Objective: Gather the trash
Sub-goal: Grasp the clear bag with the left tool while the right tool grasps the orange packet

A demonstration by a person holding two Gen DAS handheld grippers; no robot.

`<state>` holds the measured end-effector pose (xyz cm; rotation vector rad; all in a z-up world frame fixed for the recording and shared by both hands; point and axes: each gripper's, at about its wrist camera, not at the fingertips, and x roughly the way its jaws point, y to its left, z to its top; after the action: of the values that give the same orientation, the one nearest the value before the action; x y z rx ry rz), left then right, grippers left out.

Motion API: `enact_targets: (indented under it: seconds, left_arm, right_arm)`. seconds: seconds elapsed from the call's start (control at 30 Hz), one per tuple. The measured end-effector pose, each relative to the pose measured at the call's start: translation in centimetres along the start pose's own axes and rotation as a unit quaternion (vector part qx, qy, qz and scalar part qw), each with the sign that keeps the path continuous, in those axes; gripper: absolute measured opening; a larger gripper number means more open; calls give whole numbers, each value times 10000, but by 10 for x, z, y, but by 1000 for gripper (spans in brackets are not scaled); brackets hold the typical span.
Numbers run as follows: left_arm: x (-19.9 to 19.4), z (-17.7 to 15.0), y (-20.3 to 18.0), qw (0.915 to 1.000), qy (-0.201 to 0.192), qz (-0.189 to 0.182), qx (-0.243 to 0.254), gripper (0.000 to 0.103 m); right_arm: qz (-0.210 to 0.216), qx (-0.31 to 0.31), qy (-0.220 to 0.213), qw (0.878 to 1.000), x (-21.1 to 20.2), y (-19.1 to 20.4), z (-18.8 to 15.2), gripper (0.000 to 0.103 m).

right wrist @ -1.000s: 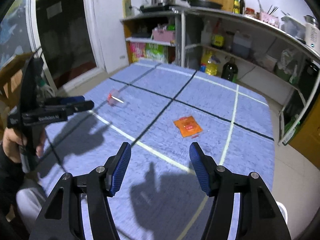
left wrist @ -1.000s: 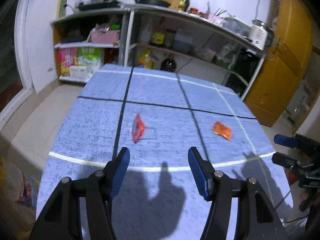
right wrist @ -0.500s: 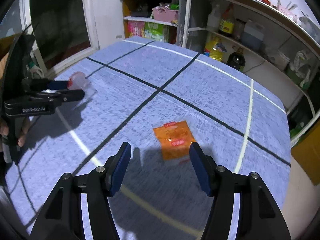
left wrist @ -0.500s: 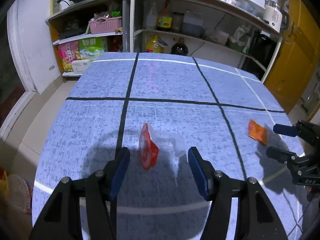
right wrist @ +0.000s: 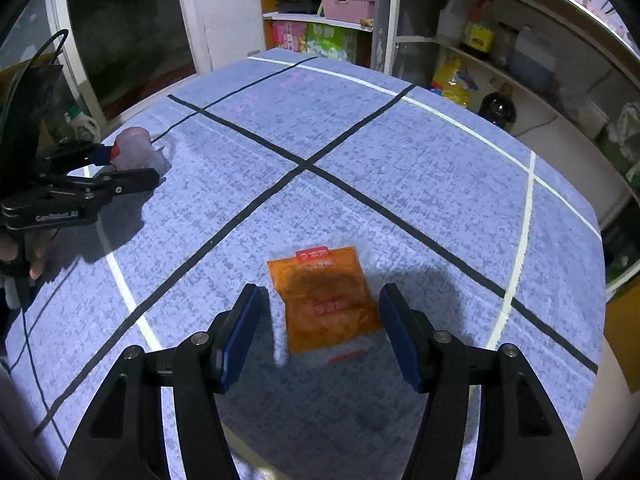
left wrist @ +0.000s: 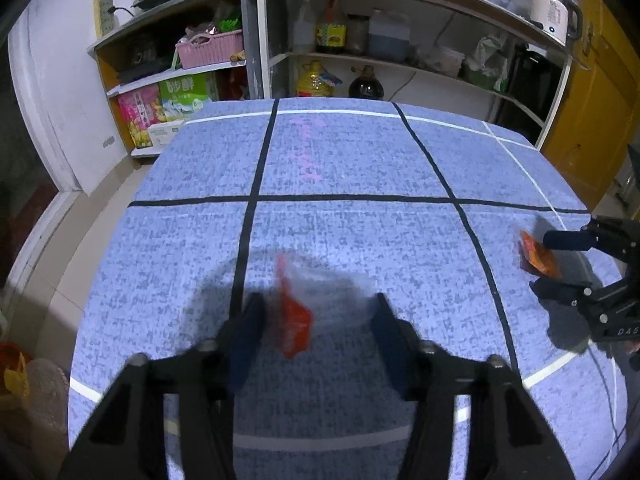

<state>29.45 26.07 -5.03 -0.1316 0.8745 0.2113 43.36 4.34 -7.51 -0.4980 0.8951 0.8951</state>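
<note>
A clear plastic cup with a red torn lid (left wrist: pixel 296 320) lies on its side on the blue tablecloth (left wrist: pixel 352 160). My left gripper (left wrist: pixel 316 340) is open with its fingers on either side of the cup; the view is blurred. The cup (right wrist: pixel 134 154) and the left gripper (right wrist: pixel 120 168) also show in the right wrist view. An orange sauce packet (right wrist: pixel 324 300) lies flat on the cloth. My right gripper (right wrist: pixel 320 340) is open, its fingers straddling the packet's near end. The packet (left wrist: pixel 538 258) and the right gripper (left wrist: pixel 568 264) show at the right edge of the left wrist view.
The tablecloth has black and white grid lines. Behind the table stand kitchen shelves (left wrist: pixel 360 60) with bottles, a pink basket (left wrist: pixel 210 48) and food packs. A yellow door (left wrist: pixel 592 112) is at the right. The floor drops away on the table's left side.
Both grippers have moved forward and down. The left now has the cup between its open fingers; the right now has the orange packet between its open fingers.
</note>
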Motion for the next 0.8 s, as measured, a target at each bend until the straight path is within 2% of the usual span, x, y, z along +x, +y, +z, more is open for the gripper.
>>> enact_targets:
  seconds: [0.03,0.07,0.33,0.43,0.57,0.8]
  left_arm:
    - [0,0,0,10000,0,-27,-5,51]
    - [0,0,1,10000,-5,-41,-16,51]
    - [-4,0,6,9990,-52,-404,-200,51]
    - [-8,-1,5,9986,-101,-492,-191,51]
    - [-14,-1,3,9980,-162,-570,-203,51]
    - [-34,0,1,9960,-393,-783,-180,51]
  right_arm:
    - [-12,-25,37,10000,0,1,1,60]
    - [-47,-20,61,10000,0,0,2,50]
    - [-141,-2,154,9998,-1,-1,8,36]
    - [-60,98,40,9999,-7,-1,8,11]
    - [-175,188,4,9997,-8,-2,8,8]
    - [-47,368,-308,9988,-31,-3,2,5]
